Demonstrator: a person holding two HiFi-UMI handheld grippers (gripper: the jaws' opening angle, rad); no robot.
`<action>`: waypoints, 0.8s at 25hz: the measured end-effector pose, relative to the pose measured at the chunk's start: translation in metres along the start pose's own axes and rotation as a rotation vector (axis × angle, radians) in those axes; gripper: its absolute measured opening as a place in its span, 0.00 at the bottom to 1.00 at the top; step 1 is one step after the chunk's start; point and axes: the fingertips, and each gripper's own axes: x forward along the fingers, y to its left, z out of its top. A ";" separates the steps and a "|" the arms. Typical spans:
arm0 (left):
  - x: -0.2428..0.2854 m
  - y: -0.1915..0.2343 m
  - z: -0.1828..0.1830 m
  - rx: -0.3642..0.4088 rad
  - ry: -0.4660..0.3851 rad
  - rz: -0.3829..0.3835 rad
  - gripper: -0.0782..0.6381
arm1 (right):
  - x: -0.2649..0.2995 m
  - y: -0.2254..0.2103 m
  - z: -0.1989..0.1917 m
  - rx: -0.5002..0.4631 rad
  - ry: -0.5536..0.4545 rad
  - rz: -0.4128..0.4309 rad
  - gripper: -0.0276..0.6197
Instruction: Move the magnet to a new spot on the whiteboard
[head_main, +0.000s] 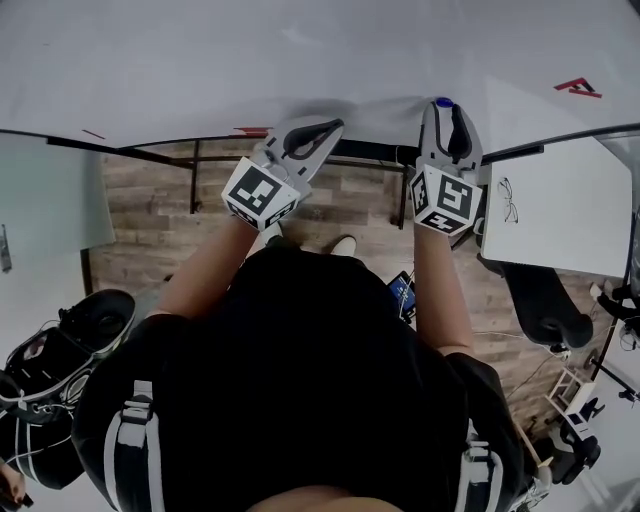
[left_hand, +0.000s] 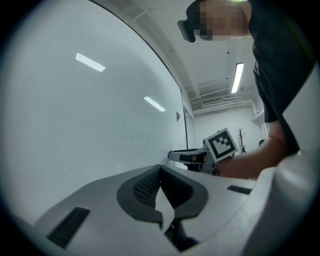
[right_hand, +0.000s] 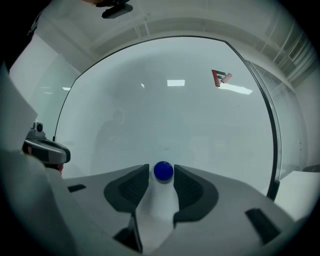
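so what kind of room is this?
Probably an office or lab workspace. There's a big wall whiteboard with a blue magnet on it, strip lights on the ceiling, and a wood-look floor.

Below me the floor (head_main: 150, 220) is grey-brown wood planks. A black metal frame (head_main: 195, 175) stands on it under the whiteboard (head_main: 300, 50). To my right is a white panel (head_main: 570, 235) with what looks like a pair of glasses drawn on it, and a black chair (head_main: 545, 305) sits just beside it. Black cases (head_main: 60, 370) lie at my left. Overhead, the white ceiling (left_hand: 215, 65) carries a long strip light (left_hand: 237, 77). A coat stand (left_hand: 241, 136) stands by the far wall.
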 end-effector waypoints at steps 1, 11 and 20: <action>-0.001 0.001 0.000 -0.001 0.001 0.002 0.12 | 0.001 0.000 -0.001 0.001 0.002 -0.003 0.28; -0.013 0.010 -0.005 -0.011 0.009 0.021 0.12 | 0.005 -0.002 -0.003 -0.002 0.004 -0.060 0.23; -0.025 0.016 -0.003 -0.010 0.004 0.037 0.12 | 0.002 0.003 0.002 0.006 -0.009 -0.033 0.22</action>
